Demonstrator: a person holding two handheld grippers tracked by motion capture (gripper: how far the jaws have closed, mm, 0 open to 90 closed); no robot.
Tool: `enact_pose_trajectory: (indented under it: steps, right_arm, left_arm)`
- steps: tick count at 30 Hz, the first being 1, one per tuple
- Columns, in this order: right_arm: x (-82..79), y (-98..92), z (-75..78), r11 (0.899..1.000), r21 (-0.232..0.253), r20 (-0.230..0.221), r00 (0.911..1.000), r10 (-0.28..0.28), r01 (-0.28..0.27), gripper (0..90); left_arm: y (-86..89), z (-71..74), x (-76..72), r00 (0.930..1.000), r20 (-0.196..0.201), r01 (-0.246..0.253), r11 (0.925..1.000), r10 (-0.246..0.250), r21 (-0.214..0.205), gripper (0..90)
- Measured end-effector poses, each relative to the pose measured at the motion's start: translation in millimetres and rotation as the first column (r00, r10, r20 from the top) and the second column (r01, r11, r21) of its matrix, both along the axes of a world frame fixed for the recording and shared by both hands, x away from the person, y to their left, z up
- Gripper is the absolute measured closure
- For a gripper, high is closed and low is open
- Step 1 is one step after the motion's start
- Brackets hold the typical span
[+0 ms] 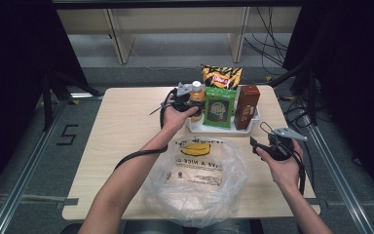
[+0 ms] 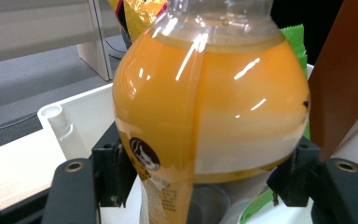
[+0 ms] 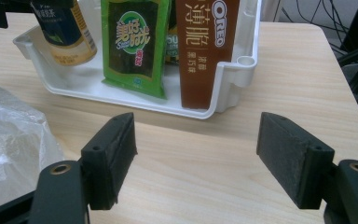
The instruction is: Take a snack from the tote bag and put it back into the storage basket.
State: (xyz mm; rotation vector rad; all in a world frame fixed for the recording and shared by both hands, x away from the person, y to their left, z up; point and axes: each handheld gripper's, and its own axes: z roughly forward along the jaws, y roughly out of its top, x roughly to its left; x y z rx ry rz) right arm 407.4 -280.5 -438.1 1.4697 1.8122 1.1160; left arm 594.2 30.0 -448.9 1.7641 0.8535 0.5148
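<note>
A bottle of orange juice [image 1: 197,97] stands at the left end of a white tray [image 1: 214,129] at the back of the table. My left gripper [image 1: 195,105] reaches into that end of the tray and is shut on the orange juice bottle [image 2: 209,107], with a black pad pressed against each side of its lower body. My right gripper [image 1: 255,145] hovers at the right, in front of the tray. In the right gripper view the right gripper [image 3: 196,149] is open over bare wood with nothing between its pads.
A green snack packet [image 1: 220,107] and a brown biscuit box [image 1: 247,106] stand upright in the tray to the right of the bottle. A yellow chip bag [image 1: 221,76] sits behind the tray. A crumpled clear plastic bag [image 1: 197,178] lies at the table's front middle.
</note>
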Motion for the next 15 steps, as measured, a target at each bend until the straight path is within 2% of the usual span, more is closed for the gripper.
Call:
enact_pose_trajectory:
  steps: [15]
  right_arm:
    - [-0.2, 0.1, -0.4, 1.0, -0.008, -0.006, 1.0, -0.002, 0.002, 28.8]
  left_arm:
    - [1.4, -12.1, 0.9, 0.9996, -0.028, -0.006, 0.9998, 0.006, 0.019, 34.2]
